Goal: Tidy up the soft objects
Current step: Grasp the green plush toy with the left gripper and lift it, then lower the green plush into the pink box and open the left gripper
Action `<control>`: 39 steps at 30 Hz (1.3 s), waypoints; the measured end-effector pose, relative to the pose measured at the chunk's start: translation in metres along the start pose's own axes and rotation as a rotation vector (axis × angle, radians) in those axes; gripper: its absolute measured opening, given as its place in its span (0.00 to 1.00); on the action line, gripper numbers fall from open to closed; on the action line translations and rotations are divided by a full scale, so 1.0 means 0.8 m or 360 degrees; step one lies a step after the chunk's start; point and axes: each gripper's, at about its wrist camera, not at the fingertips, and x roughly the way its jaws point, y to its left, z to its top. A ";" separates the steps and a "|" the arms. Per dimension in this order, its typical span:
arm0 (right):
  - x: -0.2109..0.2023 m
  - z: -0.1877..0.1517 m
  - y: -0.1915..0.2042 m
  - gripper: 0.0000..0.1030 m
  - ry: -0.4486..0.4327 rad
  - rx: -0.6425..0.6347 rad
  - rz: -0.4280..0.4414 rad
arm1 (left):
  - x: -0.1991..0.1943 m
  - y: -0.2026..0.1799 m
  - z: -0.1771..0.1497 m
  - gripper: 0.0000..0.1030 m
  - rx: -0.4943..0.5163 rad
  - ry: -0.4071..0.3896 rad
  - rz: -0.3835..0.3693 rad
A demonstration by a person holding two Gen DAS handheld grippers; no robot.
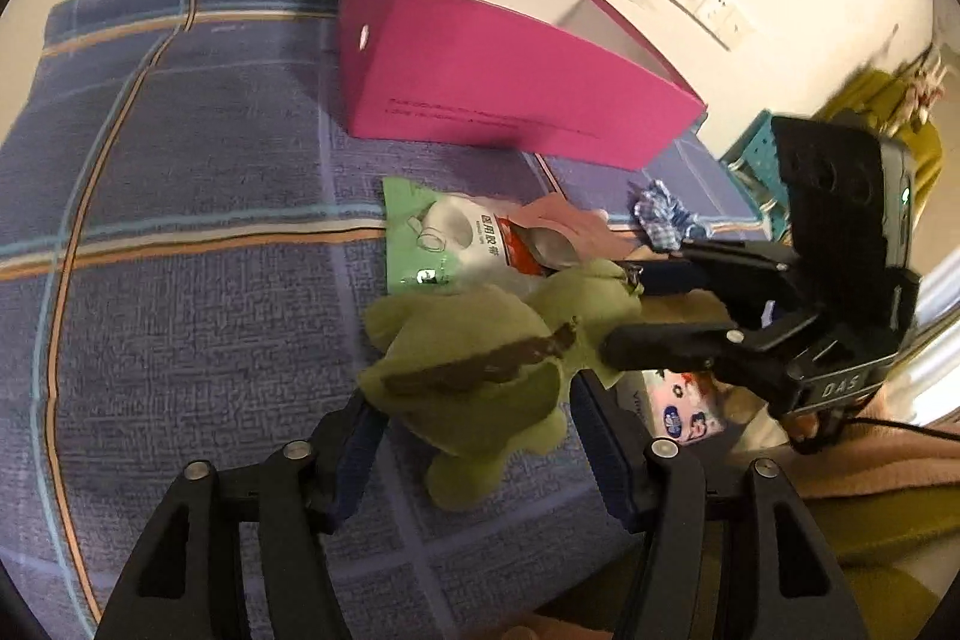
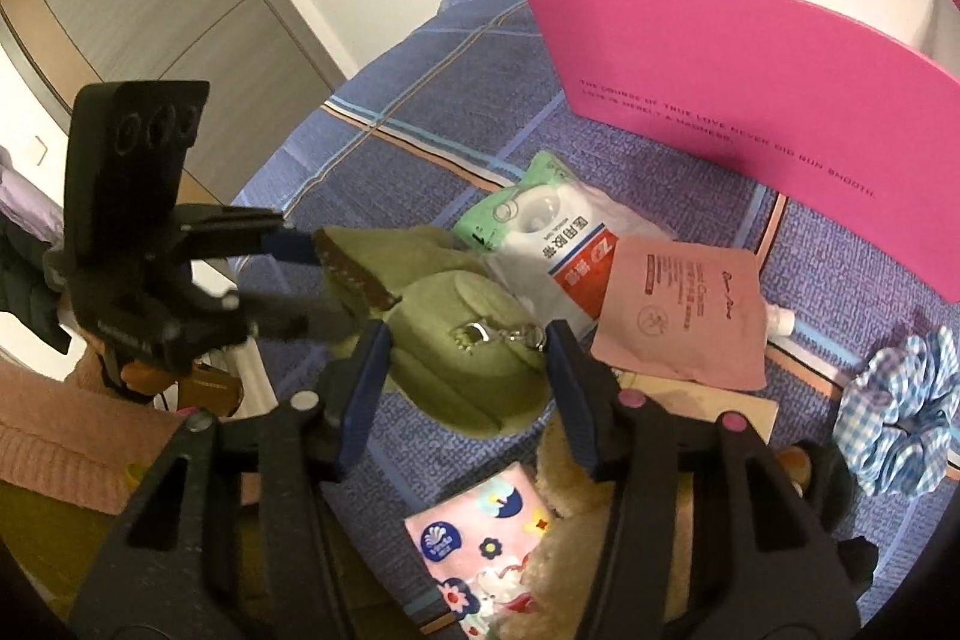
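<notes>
The green plush toy (image 1: 474,370) lies on the blue plaid cover (image 1: 180,280), near the front edge. Its fabric is olive green with a brown toothed strip and a metal clasp. The left gripper (image 1: 474,436) is closed on one end of it; the right gripper (image 2: 468,370) straddles the other end with its pads (image 2: 366,388) slightly clear, so it is open. Each gripper covers part of the toy, so the overall shape is unclear. Nearest the right camera, a cream plush (image 2: 570,532) and a floral tissue pack (image 2: 480,550) are partly covered. Beyond lie a white-and-green pouch (image 2: 540,226), a pink sachet (image 2: 684,310) and a checked scrunchie (image 2: 900,412). Farthest stands the open pink box (image 1: 510,76); its interior is cut off.
</notes>
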 end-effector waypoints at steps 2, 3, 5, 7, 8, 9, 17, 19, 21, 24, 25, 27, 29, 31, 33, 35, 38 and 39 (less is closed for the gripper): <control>-0.002 0.001 0.000 0.52 -0.0007 0.0005 -0.0006 | -0.001 -0.005 0.003 0.61 0.0034 -0.0017 0.0008; -0.005 0.002 0.000 0.52 -0.0019 0.0001 -0.0014 | -0.004 -0.007 0.005 0.61 0.0047 -0.0026 0.0007; -0.018 0.004 0.003 0.52 -0.0048 -0.0006 -0.0020 | -0.010 -0.012 0.010 0.61 0.0071 -0.0049 0.0003; -0.029 0.009 0.005 0.52 -0.0083 -0.0022 -0.0033 | -0.019 -0.019 0.020 0.61 0.0109 -0.0092 0.0007; -0.034 0.011 0.005 0.52 -0.0100 -0.0030 -0.0040 | -0.023 -0.022 0.024 0.61 0.0124 -0.0111 0.0011; -0.040 0.014 0.006 0.52 -0.0118 -0.0036 -0.0046 | -0.026 -0.024 0.029 0.61 0.0142 -0.0131 0.0015; -0.084 0.042 0.007 0.52 -0.0275 -0.0095 -0.0093 | -0.050 -0.042 0.072 0.61 0.0250 -0.0273 0.0030; -0.092 0.049 0.006 0.52 -0.0309 -0.0116 -0.0111 | -0.053 -0.044 0.082 0.61 0.0264 -0.0302 0.0037; -0.098 0.057 0.005 0.52 -0.0342 -0.0130 -0.0130 | -0.054 -0.047 0.097 0.61 0.0281 -0.0333 0.0058; -0.106 0.074 0.000 0.52 -0.0397 -0.0144 -0.0153 | -0.050 -0.049 0.124 0.61 0.0294 -0.0358 0.0100; -0.111 0.083 -0.002 0.52 -0.0423 -0.0146 -0.0178 | -0.048 -0.052 0.136 0.61 0.0307 -0.0374 0.0108; -0.119 0.094 -0.007 0.52 -0.0461 -0.0149 -0.0223 | -0.046 -0.057 0.153 0.61 0.0326 -0.0401 0.0122; -0.127 0.109 -0.019 0.52 -0.0497 -0.0132 -0.0239 | -0.045 -0.060 0.171 0.61 0.0332 -0.0431 0.0121; -0.132 0.123 -0.030 0.52 -0.0527 -0.0119 -0.0250 | -0.042 -0.059 0.191 0.61 0.0321 -0.0450 0.0122; -0.131 0.138 -0.041 0.52 -0.0529 -0.0102 -0.0259 | -0.033 -0.056 0.210 0.61 0.0302 -0.0452 0.0126; -0.128 0.151 -0.054 0.52 -0.0520 -0.0095 -0.0286 | -0.024 -0.054 0.225 0.61 0.0291 -0.0445 0.0143; -0.115 0.169 -0.071 0.52 -0.0483 -0.0073 -0.0312 | -0.006 -0.044 0.243 0.61 0.0251 -0.0414 0.0156; -0.113 0.172 -0.078 0.52 -0.0475 -0.0061 -0.0316 | 0.000 -0.042 0.247 0.61 0.0245 -0.0407 0.0162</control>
